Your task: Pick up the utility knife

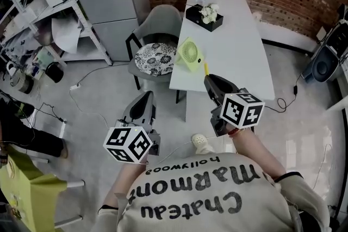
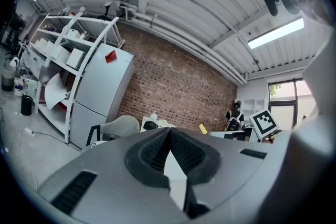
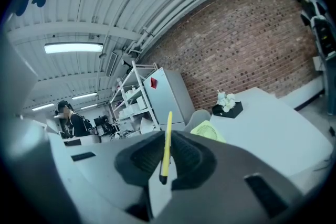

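On the left, the left gripper [image 1: 145, 96] hangs over the floor, short of the tabletop [image 1: 239, 46]. Its fingers [image 2: 152, 152] are pressed together at the tips with nothing between them, so it takes no part in the grasp. Further right, a green fan [image 1: 188, 55] stands at the tabletop's near-left edge. Just right of it, the utility knife [image 1: 206, 69] is off the tabletop. Its thin yellow body stands between the fingers [image 3: 144, 157] of the right gripper [image 1: 209, 77], which pinch it, and one end pokes out past the tips, over the tabletop's near edge in the head view. The pick-up itself looks done, with the knife held and lifted clear. What is left seems only to hold it firmly. The knife sits edge-on between the pads, so a slip is possible.
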Action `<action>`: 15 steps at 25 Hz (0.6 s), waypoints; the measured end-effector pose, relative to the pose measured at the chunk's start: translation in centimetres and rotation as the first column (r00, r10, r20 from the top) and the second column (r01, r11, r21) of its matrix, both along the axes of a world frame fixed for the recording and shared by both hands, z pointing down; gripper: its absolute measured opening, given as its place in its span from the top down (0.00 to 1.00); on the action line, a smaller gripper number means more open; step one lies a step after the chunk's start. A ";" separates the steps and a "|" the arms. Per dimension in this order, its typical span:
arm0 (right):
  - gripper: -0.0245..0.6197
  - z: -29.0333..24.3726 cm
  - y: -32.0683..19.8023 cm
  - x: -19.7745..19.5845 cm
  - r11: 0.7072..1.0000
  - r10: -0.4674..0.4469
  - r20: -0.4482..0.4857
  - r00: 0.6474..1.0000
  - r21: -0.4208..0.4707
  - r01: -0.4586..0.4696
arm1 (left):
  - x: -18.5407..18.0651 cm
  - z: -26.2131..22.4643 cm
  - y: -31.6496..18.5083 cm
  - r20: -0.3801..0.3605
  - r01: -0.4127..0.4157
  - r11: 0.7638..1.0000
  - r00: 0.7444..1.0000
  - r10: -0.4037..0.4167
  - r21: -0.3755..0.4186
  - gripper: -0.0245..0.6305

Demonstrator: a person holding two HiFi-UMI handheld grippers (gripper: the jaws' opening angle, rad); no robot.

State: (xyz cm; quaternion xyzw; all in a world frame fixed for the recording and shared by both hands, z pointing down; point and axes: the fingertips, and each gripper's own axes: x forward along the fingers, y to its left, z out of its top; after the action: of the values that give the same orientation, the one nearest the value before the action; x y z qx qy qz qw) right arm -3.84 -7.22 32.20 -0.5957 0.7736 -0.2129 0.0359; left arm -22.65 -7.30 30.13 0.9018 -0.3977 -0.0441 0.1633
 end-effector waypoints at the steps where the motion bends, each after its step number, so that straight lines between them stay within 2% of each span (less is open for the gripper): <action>1: 0.90 0.1 0.3 0.1 1.000 0.003 0.001 1.000 -0.003 -0.003 | 0.1 0.0 0.2 -0.002 -0.002 1.000 1.000 0.002 -0.002 0.96; 15: 0.90 2.5 3.3 1.3 0.998 0.025 0.000 1.000 -0.063 -0.025 | 1.5 2.1 2.8 -0.005 -0.038 0.998 0.999 0.038 -0.045 0.96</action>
State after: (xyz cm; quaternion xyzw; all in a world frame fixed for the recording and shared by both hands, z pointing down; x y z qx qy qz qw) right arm -2.53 -3.95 34.73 -0.6059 0.7591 -0.2369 0.0203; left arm -21.11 -4.48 32.22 0.9051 -0.3811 -0.0341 0.1853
